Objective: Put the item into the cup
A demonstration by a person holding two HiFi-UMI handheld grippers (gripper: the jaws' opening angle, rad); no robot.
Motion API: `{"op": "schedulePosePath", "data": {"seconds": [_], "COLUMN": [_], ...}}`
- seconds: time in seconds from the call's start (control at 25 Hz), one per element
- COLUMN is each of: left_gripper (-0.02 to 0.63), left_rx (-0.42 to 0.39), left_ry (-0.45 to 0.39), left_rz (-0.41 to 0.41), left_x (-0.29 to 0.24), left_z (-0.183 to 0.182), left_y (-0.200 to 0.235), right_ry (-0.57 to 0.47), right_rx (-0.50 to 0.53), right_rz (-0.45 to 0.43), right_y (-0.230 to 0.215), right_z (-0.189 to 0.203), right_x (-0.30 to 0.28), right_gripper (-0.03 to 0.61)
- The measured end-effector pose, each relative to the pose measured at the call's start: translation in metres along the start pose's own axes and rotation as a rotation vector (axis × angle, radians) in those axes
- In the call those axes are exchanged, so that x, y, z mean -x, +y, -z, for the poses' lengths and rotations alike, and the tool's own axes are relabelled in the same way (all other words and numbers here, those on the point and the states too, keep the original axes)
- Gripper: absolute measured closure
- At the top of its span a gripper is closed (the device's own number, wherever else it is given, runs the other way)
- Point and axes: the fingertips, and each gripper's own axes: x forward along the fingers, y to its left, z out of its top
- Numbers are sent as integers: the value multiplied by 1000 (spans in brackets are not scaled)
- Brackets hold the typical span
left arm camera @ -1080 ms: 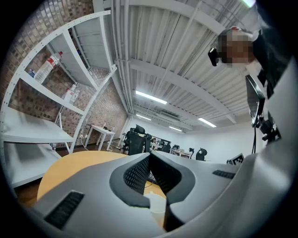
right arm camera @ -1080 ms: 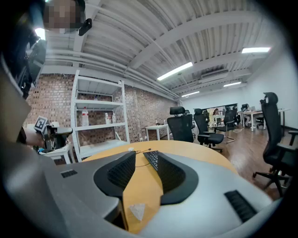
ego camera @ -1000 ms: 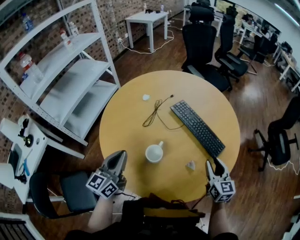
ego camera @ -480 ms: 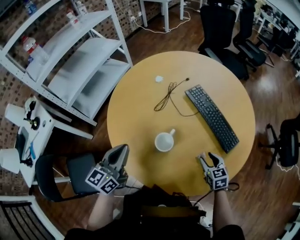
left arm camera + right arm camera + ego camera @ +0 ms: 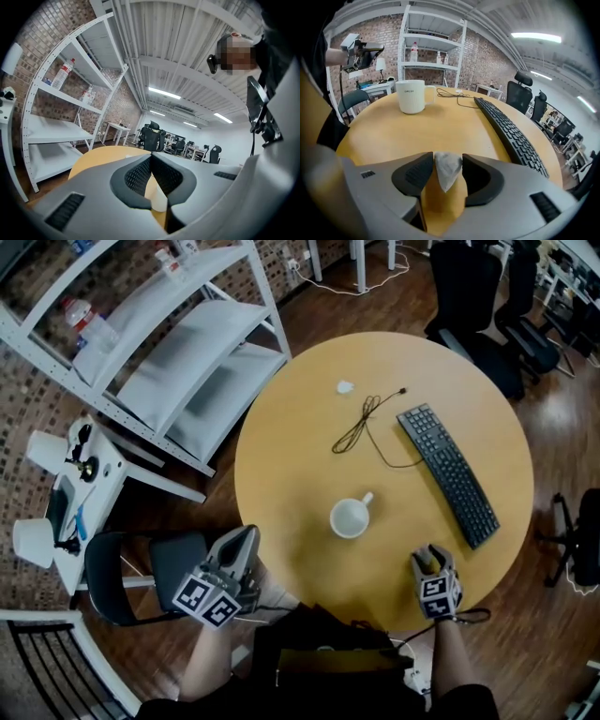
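Item (image 5: 447, 168), a small white wad, lies on the table (image 5: 309, 446) between the right gripper's (image 5: 428, 559) wide-spread jaws, not clamped yet. Cup (image 5: 352, 518) stands well apart, looking empty. Left gripper (image 5: 246, 538) is pinched closed, holding nothing. 2 steps left: grab, drop.

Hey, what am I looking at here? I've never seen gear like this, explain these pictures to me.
A person holds a two-jaw gripper tool in each hand. One picture comes from a camera on the person's head, looking down. The other two come from cameras riding on the grippers. On the round table lie a white cup, a keyboard, a loose cable and a small white scrap. The left gripper is shut and empty. The right gripper has its jaws open around a small white pouch on the table, not squeezing it yet.
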Motion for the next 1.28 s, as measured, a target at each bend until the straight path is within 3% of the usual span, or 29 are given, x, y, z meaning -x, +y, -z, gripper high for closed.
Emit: {"op": "schedulePosePath", "data": {"seconds": [0.32,0.64,0.76,0.96,1.12,1.28], "left_gripper": [614,614,614,614,614,614], "left_rx": [15,-1,-18,-8,41,70], "left_ry": [2,-35,-49,-91,-145,-145], "left_rz": [30,56,51,48,52,46], "left_x": [-6,-14,-14,-12,-1,12], "left_z": [4,-7,-12,-22,-29,-23], "left_y": [-2,4,9,18,23,28], "right_ry": [-9,-253,-358,-436,-452,-416], "right_rx": [-93,-28,47,175,201,243], "right_rz": [-4,28,22,-63,-181,-237], "right_y": [2,-11,-7,26,61,77], "right_z": [-6,-111,-160,-220,-244,-247], "right_x": [3,41,55,64,52,33], "right_gripper": [442,442,442,442,442,442]}}
